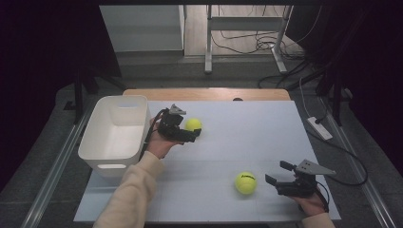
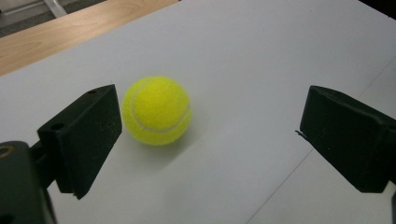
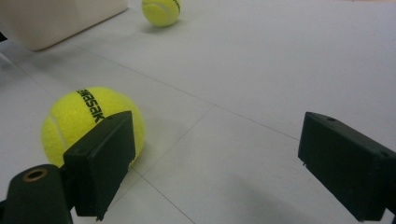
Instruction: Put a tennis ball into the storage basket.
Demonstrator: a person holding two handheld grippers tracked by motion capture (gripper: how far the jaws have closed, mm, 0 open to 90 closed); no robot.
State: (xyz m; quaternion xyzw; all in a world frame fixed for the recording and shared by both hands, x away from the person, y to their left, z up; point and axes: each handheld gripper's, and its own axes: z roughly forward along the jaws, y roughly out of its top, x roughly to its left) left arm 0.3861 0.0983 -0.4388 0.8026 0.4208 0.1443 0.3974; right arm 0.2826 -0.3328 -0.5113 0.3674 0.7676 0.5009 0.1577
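Observation:
Two yellow tennis balls lie on the white table top (image 1: 247,133). One ball (image 1: 193,124) (image 2: 156,110) rests near the white bin, just off the tip of one jaw of my left gripper (image 1: 191,132) (image 2: 210,107). That gripper is open and holds nothing. The second ball (image 1: 245,182) (image 3: 79,121), printed with black letters, sits at the front right. My right gripper (image 1: 278,172) (image 3: 215,126) is open beside it, one jaw partly covering it, the gap between the jaws empty. The far ball (image 3: 161,10) also appears at the top of the right gripper view.
A white plastic bin (image 1: 114,133) (image 3: 56,18) stands at the table's left edge, beside my left hand. A wooden strip (image 1: 204,93) (image 2: 70,32) runs along the far edge. Cables and a power strip (image 1: 319,128) lie on the floor to the right.

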